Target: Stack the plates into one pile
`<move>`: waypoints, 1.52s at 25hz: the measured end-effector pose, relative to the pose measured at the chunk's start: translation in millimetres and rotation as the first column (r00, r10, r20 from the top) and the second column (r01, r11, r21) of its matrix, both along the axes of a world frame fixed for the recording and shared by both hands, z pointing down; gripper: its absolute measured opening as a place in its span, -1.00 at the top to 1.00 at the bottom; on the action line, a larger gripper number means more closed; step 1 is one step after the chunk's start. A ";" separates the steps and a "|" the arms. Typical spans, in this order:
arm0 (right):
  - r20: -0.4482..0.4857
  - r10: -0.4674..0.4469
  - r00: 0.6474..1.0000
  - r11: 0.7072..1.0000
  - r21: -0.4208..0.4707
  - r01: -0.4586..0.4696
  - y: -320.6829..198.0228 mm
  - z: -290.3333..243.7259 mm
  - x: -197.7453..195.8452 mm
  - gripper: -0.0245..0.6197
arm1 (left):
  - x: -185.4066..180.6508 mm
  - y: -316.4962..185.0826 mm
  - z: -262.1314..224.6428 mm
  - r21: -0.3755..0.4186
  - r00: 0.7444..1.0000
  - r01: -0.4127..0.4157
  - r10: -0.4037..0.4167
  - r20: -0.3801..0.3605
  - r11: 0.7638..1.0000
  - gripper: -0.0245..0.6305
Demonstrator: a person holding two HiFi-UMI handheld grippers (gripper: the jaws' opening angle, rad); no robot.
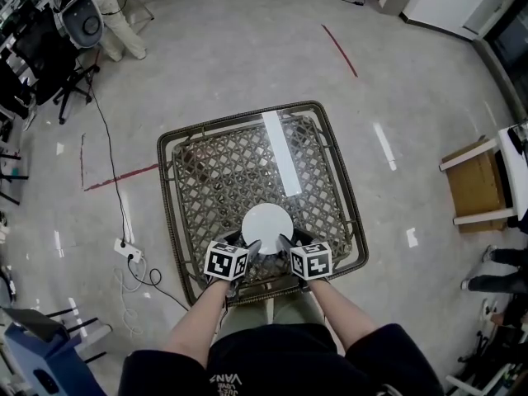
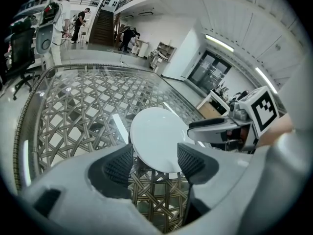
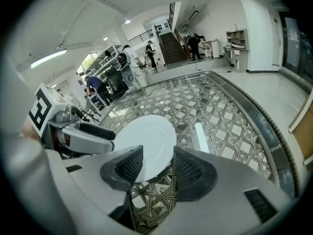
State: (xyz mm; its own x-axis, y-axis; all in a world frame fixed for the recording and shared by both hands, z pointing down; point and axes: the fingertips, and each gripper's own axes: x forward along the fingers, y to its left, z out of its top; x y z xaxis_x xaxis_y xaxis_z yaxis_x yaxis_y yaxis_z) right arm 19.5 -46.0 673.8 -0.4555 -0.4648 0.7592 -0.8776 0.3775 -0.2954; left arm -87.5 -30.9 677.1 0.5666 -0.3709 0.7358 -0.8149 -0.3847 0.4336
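Plate: white, at near edge of surface.
Head view only: forearms side by side.
Left gripper: jaws apart, empty (plate just ahead).
Right gripper: jaws apart, empty.

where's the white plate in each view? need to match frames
Head view: plate lower centre, at the near edge of the table.
Left gripper view: plate centre, slightly low.
Right gripper view: plate left of centre, low.
Shared landmark: white light strip on the glass beside the plate.
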 end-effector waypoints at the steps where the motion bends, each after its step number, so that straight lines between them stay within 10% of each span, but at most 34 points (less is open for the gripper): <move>1: 0.000 0.001 1.000 1.000 0.004 -0.001 -0.4 -1.9 0.4 0.32 | -1.1 0.1 -1.3 0.003 1.000 0.005 -0.005 -0.001 1.000 0.07; 20: 0.081 -0.067 0.994 0.982 0.183 0.051 10.1 -84.3 18.2 0.49 | -1.0 12.7 -90.6 0.236 0.993 0.110 -0.099 -0.059 0.966 0.10; 38: 0.176 -0.327 0.928 0.878 0.419 0.230 66.2 -189.1 80.6 0.91 | 69.4 86.8 -193.0 0.536 0.961 0.265 -0.262 -0.083 0.802 0.81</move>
